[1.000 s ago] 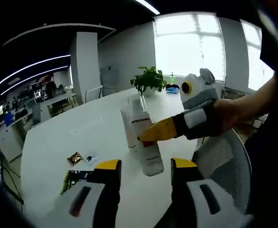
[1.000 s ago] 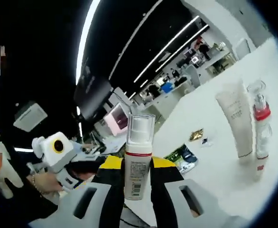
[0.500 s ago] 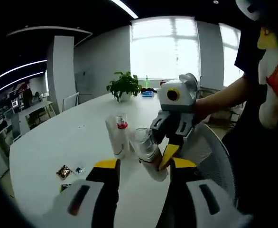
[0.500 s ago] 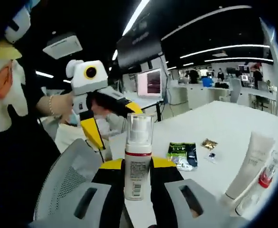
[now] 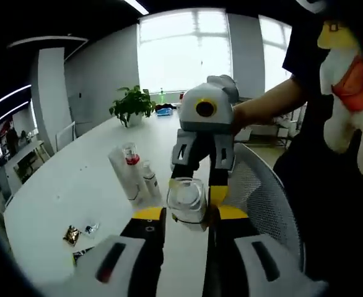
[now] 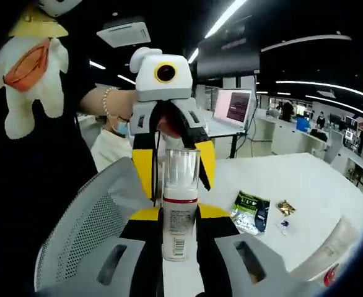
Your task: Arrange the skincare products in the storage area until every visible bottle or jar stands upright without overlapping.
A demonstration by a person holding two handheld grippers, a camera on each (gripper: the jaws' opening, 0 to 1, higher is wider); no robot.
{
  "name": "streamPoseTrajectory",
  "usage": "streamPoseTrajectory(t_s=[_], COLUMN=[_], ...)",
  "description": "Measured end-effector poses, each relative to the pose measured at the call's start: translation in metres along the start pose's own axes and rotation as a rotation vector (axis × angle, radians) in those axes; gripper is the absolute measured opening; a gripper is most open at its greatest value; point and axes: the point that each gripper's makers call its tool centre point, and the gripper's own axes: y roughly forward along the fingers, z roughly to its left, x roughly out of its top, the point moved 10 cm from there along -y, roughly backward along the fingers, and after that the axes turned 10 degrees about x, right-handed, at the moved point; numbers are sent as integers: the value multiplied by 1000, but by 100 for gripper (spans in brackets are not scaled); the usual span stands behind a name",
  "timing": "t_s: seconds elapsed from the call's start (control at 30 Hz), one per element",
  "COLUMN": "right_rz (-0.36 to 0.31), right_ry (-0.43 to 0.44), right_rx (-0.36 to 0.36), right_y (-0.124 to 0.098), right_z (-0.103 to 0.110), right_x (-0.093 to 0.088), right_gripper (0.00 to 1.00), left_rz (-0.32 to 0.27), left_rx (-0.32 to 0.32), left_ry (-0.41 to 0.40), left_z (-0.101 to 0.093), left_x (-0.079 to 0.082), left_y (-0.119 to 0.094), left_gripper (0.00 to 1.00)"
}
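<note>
A white pump bottle [image 6: 180, 232] with a red band and a clear cap [image 5: 186, 197] is held in the air over a chair, between the two grippers. My right gripper [image 6: 180, 213] is shut on its body. My left gripper [image 5: 189, 213] faces it, with its jaws drawn in on both sides of the cap. In the right gripper view the left gripper [image 6: 176, 185] has yellow jaws flanking the cap. On the table stand a white tube [image 5: 121, 176], a clear bottle with a red collar [image 5: 131, 162] and a small white bottle [image 5: 149, 179], close together.
A grey mesh chair [image 6: 88, 229] sits under the grippers at the edge of the white table [image 5: 64, 185]. A green sachet [image 6: 251, 210] and small gold and blue packets [image 6: 285, 208] lie on the table. A potted plant [image 5: 131, 105] stands at the far end. The person wears a plush duck [image 5: 349, 68].
The right gripper has turned the bottle's cap end straight at the left gripper. The left jaws, wide apart before, now stand close around the cap. Both views have swung round.
</note>
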Motion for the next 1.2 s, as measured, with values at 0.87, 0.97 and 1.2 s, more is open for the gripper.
streamPoseTrajectory(t_s=[0.87,0.97,1.2], right_rz=[58,55,62], right_ry=[75,77,72], right_rx=[-8,-40,-64], right_y=[7,5,-3], right_z=[0,-2,-3], right_x=[-22,-24,-25], right_gripper=[28,23,21], left_rz=[30,71,139], left_rx=[-34,-54,-73], left_ry=[23,59,124], left_z=[8,6,6], left_x=[18,20,22], left_y=[10,15,28], left_gripper=[24,24,24])
